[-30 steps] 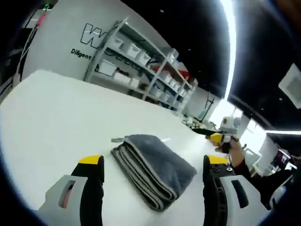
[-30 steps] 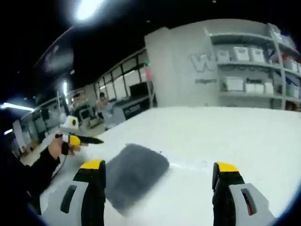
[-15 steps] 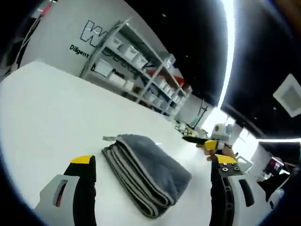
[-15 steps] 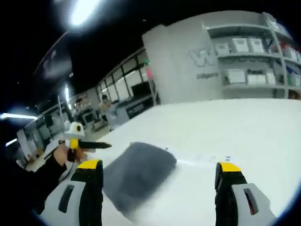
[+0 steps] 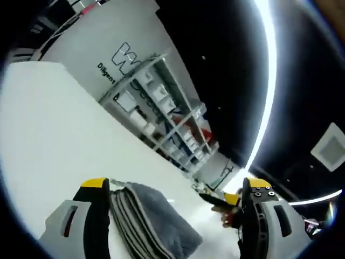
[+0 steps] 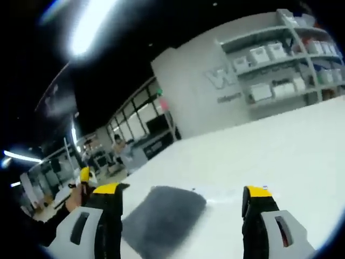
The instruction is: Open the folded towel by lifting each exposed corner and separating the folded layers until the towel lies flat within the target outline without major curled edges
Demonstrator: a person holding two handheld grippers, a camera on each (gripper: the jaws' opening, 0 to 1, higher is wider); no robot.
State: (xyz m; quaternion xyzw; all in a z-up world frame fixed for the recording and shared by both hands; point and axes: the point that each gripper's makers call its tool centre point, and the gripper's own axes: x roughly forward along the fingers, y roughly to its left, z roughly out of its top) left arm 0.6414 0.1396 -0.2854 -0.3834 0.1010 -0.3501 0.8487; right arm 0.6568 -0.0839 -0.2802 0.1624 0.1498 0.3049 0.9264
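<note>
Left gripper view gives you the wide white tabletop [image 5: 48,140] first, which runs away toward the shelving [image 5: 161,113] against the far wall; that bare surface is where the cloth has to end up lying flat. I cannot make out the target outline on it. The folded towel [image 5: 156,226] lies low in the frame between your jaws, its stacked grey edges turned toward the left jaw, so the layers present themselves as an edge you could pick at. Nothing has been separated yet, by the look of it (the bundle is thick and tidy).

Your left gripper [image 5: 175,216] has its jaws wide apart, clamped on nothing, held above the towel, probably to straddle the near fold before closing. In the right gripper view the towel [image 6: 161,216] sits nearer the left jaw, and your right gripper [image 6: 180,216] is likewise spread and empty, apart from the cloth. Your left hand [image 6: 75,197] appears at the left edge there, holding its yellow-tipped tool.
</note>
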